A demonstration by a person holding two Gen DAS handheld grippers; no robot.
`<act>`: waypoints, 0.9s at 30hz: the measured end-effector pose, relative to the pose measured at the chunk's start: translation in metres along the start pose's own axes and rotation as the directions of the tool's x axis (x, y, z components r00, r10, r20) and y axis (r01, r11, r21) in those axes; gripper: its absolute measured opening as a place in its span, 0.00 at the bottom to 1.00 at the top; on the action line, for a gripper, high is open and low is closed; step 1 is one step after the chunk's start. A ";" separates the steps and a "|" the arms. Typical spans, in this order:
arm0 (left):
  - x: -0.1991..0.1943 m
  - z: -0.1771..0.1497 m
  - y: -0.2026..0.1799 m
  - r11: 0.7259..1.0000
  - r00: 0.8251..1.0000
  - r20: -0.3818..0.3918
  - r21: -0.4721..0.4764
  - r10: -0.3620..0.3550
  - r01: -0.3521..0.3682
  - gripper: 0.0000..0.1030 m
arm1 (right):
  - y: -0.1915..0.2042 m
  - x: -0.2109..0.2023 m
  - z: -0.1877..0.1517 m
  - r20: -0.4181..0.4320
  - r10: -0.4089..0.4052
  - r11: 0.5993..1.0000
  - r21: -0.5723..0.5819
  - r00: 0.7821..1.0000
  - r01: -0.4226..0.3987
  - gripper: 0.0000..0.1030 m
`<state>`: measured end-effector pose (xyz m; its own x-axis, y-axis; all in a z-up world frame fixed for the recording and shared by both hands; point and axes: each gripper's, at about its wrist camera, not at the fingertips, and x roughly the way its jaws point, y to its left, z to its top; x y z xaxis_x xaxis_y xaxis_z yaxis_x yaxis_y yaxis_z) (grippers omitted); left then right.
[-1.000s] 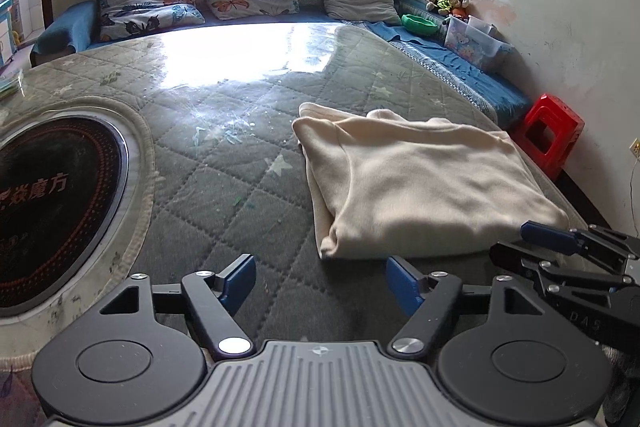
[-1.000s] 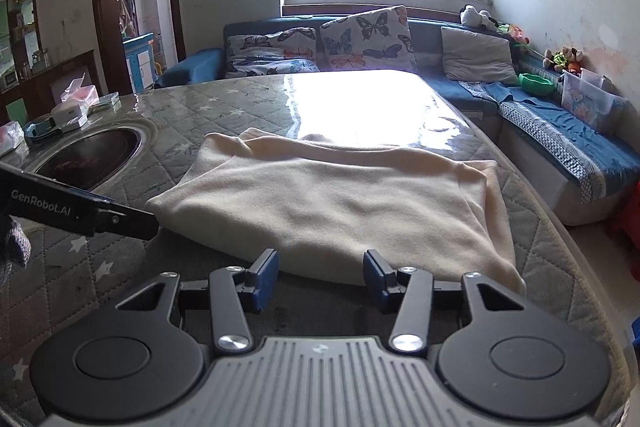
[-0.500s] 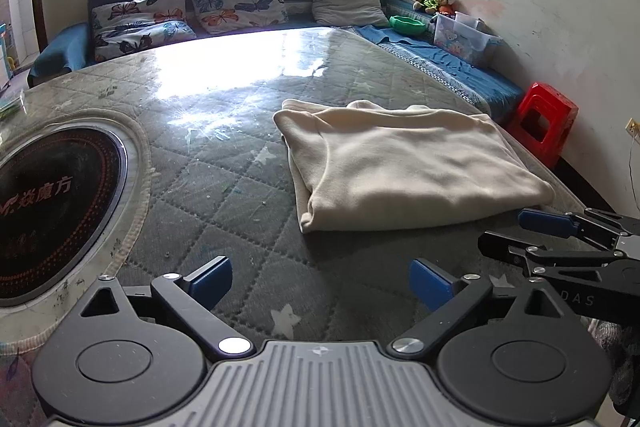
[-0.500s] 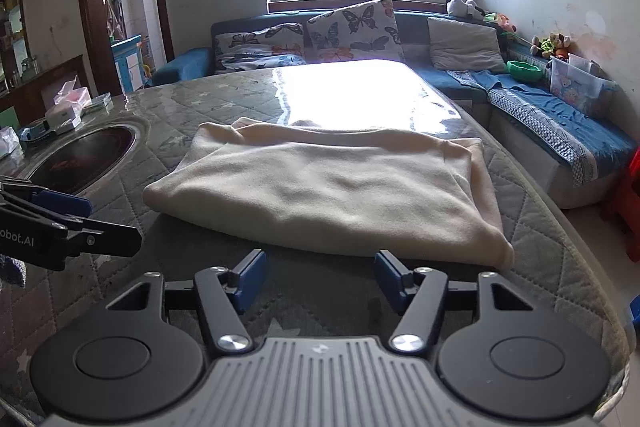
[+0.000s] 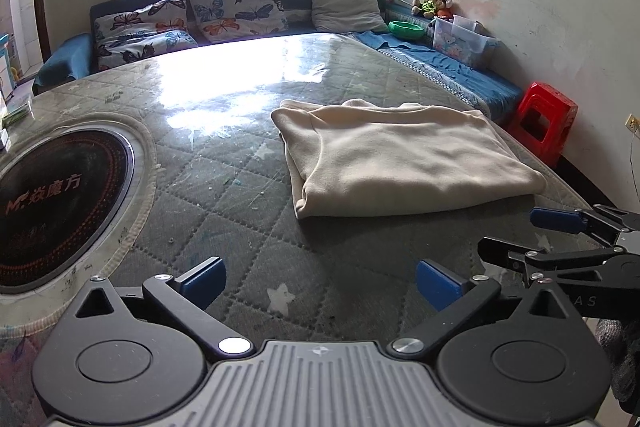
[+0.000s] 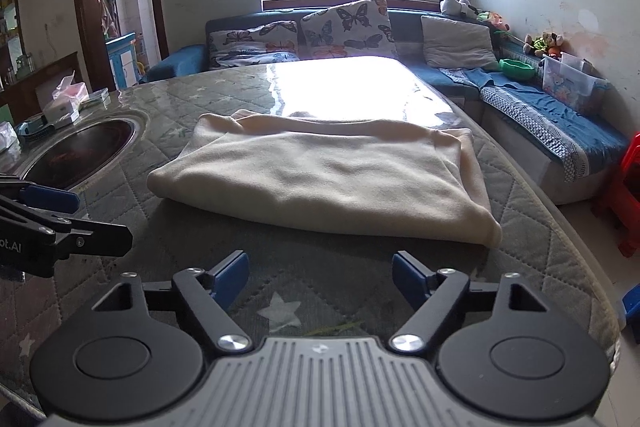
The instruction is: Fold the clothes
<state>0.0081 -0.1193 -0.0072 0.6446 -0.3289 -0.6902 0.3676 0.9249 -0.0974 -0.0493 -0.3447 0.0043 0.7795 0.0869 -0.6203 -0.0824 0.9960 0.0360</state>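
A cream garment lies folded into a flat rectangle on the quilted green table cover; it also shows in the right wrist view. My left gripper is open and empty, held back from the garment's near left corner. My right gripper is open and empty, just short of the garment's near edge. Each gripper shows in the other's view: the right one at the right edge, the left one at the left edge.
A round black induction cooktop is set into the table at the left. A blue sofa with butterfly cushions runs behind and along the right. A red stool stands by the right wall. Boxes sit at the table's far left.
Both grippers have opened wider and drawn back from the folded garment. The garment lies still.
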 end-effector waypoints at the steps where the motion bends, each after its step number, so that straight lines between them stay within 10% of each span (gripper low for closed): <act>1: -0.001 -0.001 -0.001 1.000 1.000 0.002 0.005 0.003 -0.003 1.00 | 0.000 -0.001 -0.001 0.002 -0.003 1.000 -0.002 1.000 0.003 0.82; 27: -0.022 -0.024 -0.014 1.000 0.999 0.031 -0.001 0.025 -0.025 1.00 | 0.002 -0.023 -0.014 0.040 -0.028 0.999 0.018 0.999 0.027 0.94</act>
<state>-0.0268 -0.1204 -0.0077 0.6739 -0.3114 -0.6700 0.3508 0.9330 -0.0807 -0.0762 -0.3447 0.0073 0.8055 0.0599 -0.5895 -0.0500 0.9982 0.0330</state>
